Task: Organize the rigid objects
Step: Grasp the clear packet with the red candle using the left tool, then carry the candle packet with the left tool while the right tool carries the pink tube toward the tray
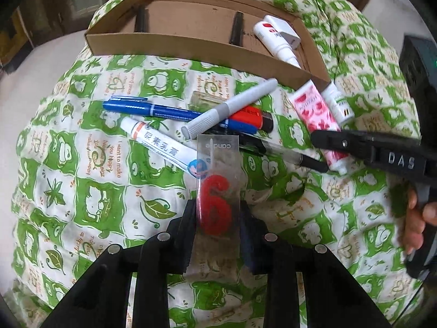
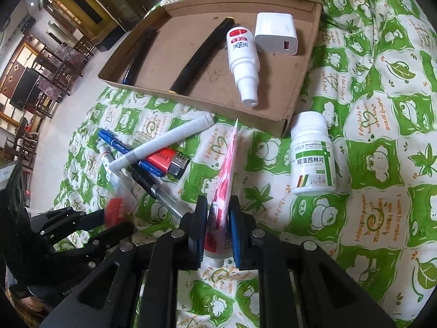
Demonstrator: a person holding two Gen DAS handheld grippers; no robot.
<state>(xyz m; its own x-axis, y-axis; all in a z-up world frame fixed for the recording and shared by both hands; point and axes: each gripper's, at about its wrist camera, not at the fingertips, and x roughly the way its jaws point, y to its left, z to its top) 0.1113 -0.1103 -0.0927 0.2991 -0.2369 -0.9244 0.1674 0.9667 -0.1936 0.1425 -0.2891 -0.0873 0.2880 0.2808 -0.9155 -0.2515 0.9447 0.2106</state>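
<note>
A green-and-white printed cloth [image 1: 90, 199] is covering the surface and carrying everything. A cardboard tray [image 2: 300, 82] is lying toward the cloth's far edge, holding two dark pens [image 2: 196, 60], a white spray bottle [image 2: 243, 63] and a white charger [image 2: 275, 34] in its right half. A white pill bottle [image 2: 312, 154] is lying just outside the tray's near right corner. On the cloth before the tray's near wall, a pile is crossing over itself: a grey marker [image 1: 229, 108] lying atop a blue pen [image 1: 174, 112] and a red lighter [image 1: 252, 117], with a white ointment tube [image 1: 161, 145] and a clear pen [image 1: 284, 155] beside them. The right gripper [image 2: 218, 227] is pinching a pink flowered tube [image 2: 225, 175] between nearly shut pads, holding it edge-on above the cloth. The left gripper [image 1: 218, 218] is clamping a clear-packed red "6" candle [image 1: 217, 205], its jaws partly closed on the pack's sides, near the pile's front.
</note>
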